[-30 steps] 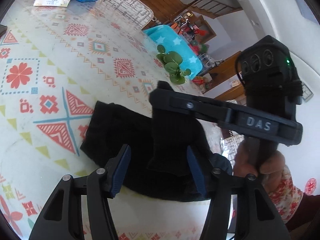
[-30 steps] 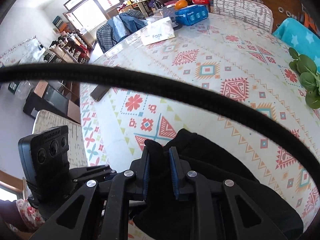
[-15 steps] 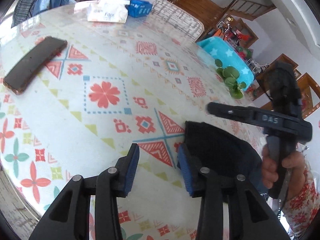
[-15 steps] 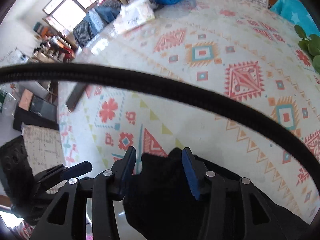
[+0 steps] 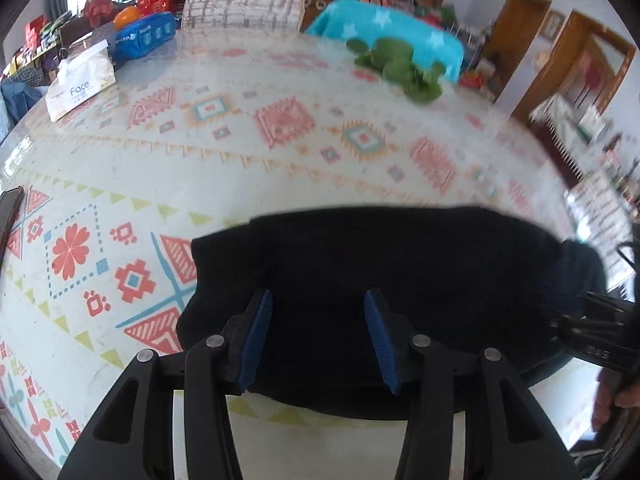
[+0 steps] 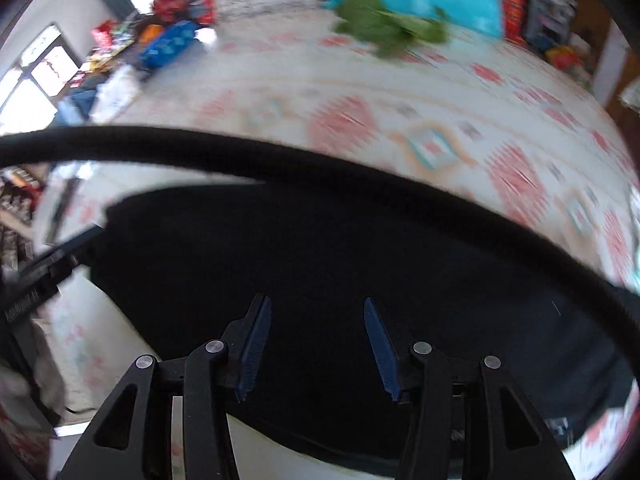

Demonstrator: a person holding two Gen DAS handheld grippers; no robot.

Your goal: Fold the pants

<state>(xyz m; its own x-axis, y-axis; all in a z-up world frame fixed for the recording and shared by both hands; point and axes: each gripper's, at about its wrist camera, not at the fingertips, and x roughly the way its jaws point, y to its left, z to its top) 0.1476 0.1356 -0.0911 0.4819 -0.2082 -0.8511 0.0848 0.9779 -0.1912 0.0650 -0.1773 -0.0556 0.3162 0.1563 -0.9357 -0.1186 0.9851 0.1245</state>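
Pants (image 5: 400, 280), black, lie folded in a compact block on the patterned table (image 5: 280, 168), near its front edge.

Left gripper (image 5: 318, 340) is held low over the near edge of the pants, pointing across the table, jaws spread apart and holding nothing. Right gripper (image 6: 318, 344) is posed the same way above the cloth, jaws likewise apart and empty; a black cable (image 6: 360, 176) arcs across its blurred view. A tissue pack (image 5: 80, 84) and green leaves (image 5: 400, 68) lie well beyond.
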